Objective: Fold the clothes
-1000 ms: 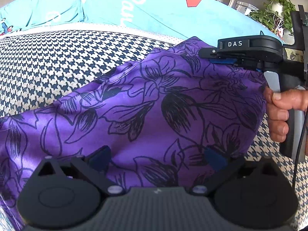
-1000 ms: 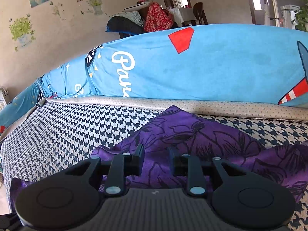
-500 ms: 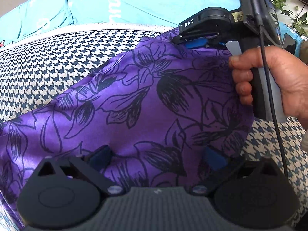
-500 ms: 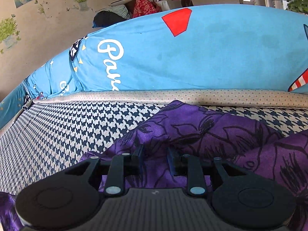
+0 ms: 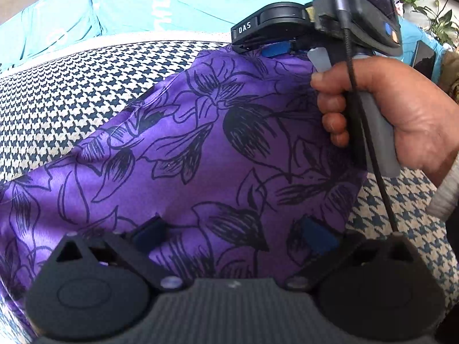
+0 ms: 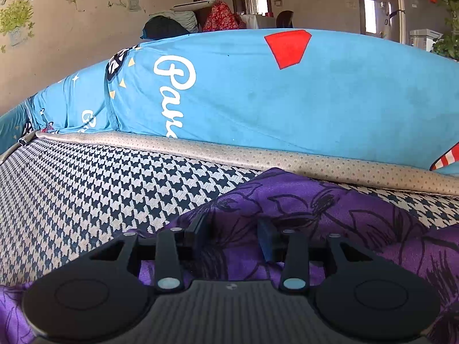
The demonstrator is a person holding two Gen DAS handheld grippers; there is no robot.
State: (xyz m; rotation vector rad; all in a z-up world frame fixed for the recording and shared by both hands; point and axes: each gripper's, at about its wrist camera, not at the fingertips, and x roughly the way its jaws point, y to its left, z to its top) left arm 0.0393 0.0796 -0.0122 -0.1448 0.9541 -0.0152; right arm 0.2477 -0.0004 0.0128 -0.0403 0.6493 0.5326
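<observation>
Purple floral garment (image 5: 200,149) lying lower-left to upper-right on houndstooth cushion (image 5: 71,94), left jaws wide apart, right jaws opening over its corner.

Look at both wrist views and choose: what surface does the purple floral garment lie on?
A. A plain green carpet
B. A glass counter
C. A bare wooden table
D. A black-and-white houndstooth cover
D. The purple floral garment is spread over the houndstooth cover, whose check pattern shows all around the fabric's edges in both views, with a blue printed cushion behind it.
</observation>
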